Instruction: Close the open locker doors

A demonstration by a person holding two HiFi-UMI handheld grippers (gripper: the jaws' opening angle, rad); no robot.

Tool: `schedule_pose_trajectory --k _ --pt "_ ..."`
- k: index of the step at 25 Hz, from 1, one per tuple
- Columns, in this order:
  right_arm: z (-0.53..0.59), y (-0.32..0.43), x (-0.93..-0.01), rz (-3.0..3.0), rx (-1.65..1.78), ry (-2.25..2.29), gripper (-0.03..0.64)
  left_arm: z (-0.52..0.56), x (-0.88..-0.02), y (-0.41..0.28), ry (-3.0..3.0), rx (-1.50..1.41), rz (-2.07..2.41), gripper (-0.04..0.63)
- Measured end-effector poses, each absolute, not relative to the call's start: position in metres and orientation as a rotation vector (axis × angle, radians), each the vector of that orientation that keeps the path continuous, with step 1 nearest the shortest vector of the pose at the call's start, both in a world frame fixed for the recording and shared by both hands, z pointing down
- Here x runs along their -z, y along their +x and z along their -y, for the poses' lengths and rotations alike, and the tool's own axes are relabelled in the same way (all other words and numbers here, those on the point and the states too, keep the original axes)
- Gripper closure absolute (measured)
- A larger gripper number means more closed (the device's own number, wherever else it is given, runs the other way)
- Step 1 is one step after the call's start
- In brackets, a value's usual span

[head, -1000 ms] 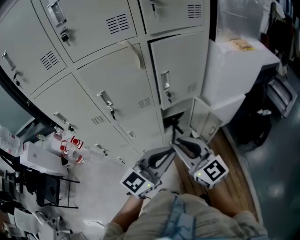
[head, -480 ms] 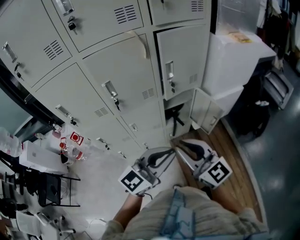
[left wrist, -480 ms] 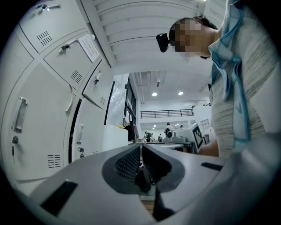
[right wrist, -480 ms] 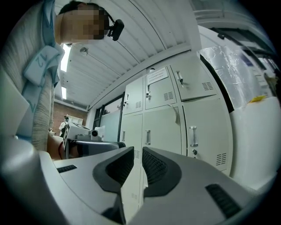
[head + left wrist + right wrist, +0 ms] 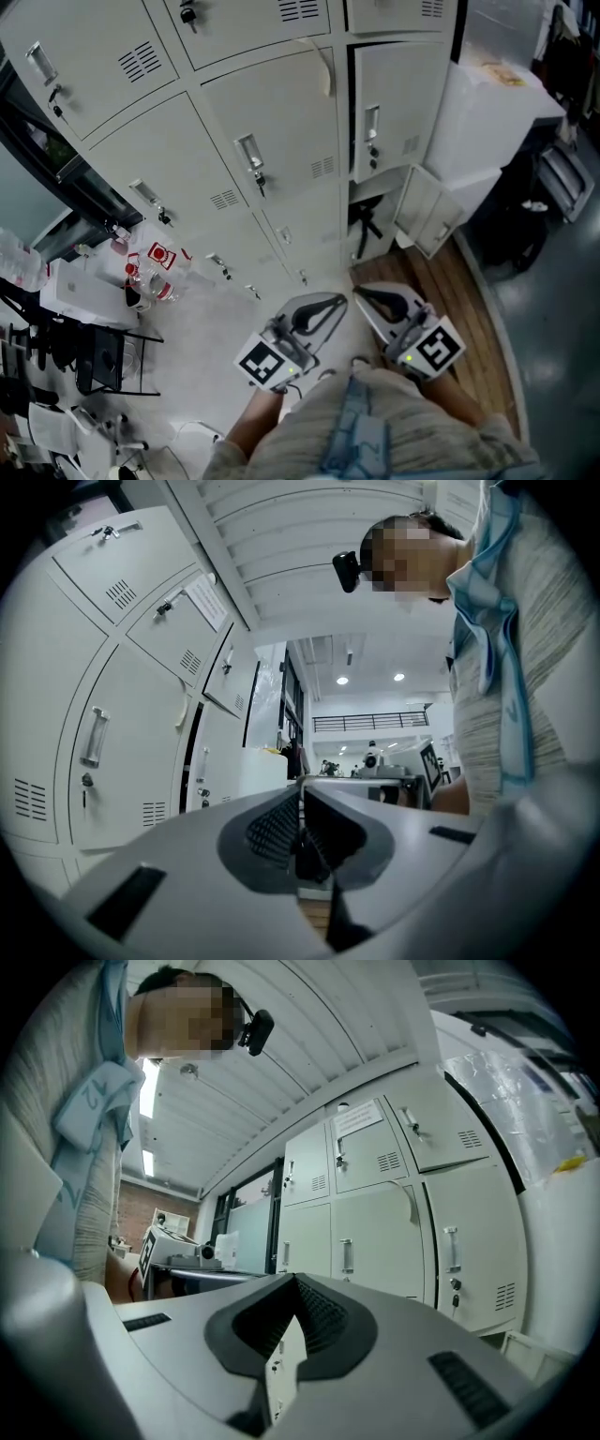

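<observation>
A wall of pale grey lockers [image 5: 272,141] fills the head view. At its lower right one small door [image 5: 427,220] hangs wide open beside a dark compartment [image 5: 370,225]. Higher up, another door [image 5: 323,66] looks slightly ajar; the left gripper view shows a door [image 5: 230,667] swung out and a dark gap [image 5: 192,752] beneath it. My left gripper [image 5: 333,302] and right gripper [image 5: 361,292] are held close to my body, well short of the lockers. Both are shut and hold nothing. The left gripper [image 5: 300,794] and right gripper [image 5: 292,1283] point up along the locker fronts.
White boxes [image 5: 497,112] stand right of the lockers, with dark clutter [image 5: 539,216] beyond. A table with bottles [image 5: 141,277] and a black chair [image 5: 94,366] sit at the left. A strip of wooden floor [image 5: 469,309] runs below the open door.
The lockers have slid right and down in the head view as the camera shifted. Both grippers stay shut, near the body, in much the same spot.
</observation>
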State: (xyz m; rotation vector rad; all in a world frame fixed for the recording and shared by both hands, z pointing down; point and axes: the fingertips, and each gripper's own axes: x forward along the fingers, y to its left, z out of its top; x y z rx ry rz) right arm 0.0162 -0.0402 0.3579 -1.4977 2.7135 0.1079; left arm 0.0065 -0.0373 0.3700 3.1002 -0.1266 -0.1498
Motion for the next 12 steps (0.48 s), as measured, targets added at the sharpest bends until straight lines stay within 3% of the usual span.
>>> schedule_pose_trajectory --k 12 --pt "0.032 -0.011 -0.354 -2.760 -0.134 -1.477 0.615 0.033 -0.372 -0.019 3.081 0.159 0.141 0.591"
